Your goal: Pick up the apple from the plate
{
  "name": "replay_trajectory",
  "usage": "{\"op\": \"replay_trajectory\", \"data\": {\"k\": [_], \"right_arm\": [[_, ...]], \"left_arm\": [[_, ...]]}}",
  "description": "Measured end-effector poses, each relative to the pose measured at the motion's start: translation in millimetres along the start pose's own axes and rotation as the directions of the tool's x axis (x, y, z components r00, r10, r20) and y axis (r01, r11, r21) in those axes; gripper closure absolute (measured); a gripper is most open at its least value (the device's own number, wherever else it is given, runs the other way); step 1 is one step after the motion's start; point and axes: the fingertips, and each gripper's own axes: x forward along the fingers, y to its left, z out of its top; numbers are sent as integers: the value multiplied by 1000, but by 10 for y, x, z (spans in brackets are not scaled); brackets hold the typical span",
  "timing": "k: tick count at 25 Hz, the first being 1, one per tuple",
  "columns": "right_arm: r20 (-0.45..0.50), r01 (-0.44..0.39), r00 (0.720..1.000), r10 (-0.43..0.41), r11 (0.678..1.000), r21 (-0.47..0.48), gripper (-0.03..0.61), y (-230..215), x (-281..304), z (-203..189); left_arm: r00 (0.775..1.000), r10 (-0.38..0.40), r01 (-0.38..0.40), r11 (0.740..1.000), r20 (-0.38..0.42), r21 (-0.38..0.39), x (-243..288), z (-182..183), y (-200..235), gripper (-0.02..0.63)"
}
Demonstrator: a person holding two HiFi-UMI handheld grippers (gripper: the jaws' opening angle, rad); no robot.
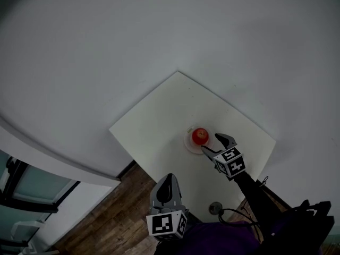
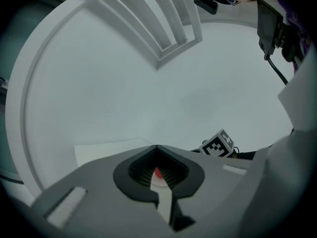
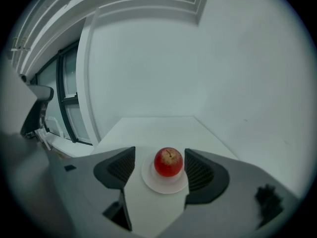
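A red apple [image 1: 200, 136] sits on a small white plate [image 1: 189, 145] in the middle of the white table [image 1: 159, 121]. My right gripper [image 1: 213, 144] is just to the right of the plate and stands open. In the right gripper view the apple [image 3: 168, 161] lies on the plate [image 3: 163, 185] between the two dark pads [image 3: 121, 166], and neither pad touches it. My left gripper [image 1: 169, 178] hovers at the table's near edge, apart from the plate. In the left gripper view its tips [image 2: 157, 148] meet, and a bit of the red apple [image 2: 157, 172] shows through the gap behind them.
A small round grey object [image 1: 215, 207] lies on the table near its front edge, beside a black cable [image 1: 234, 212]. White walls close in the table's far sides. Wooden floor [image 1: 106, 217] and a window [image 1: 21, 195] lie to the left.
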Motion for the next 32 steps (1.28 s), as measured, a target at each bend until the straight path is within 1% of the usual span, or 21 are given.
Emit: {"op": "replay_trajectory", "data": {"k": [8,14,20,24,32], "right_arm": [[-60,-19,998,20,1000,11,264,-146,507,-130],[-88,-16,996,20,999,47,262,-194,548,-207],[-117,-20,993,25,999,48,261,-223,601,-263],[-138,-18,990,28,997,68,254,-247,643,-314],[-153,-38,987,49,997,74,251,-226,660,-319]], "left_arm": [[999,32,-32,999,-35,-4,236,-137,208,609],[998,47,-47,999,-42,9,206,-133,231,609],[997,59,-58,998,-53,10,153,-133,238,609],[996,62,-61,998,-56,13,132,-124,237,609],[996,63,-63,998,-59,14,109,-120,245,609]]}}
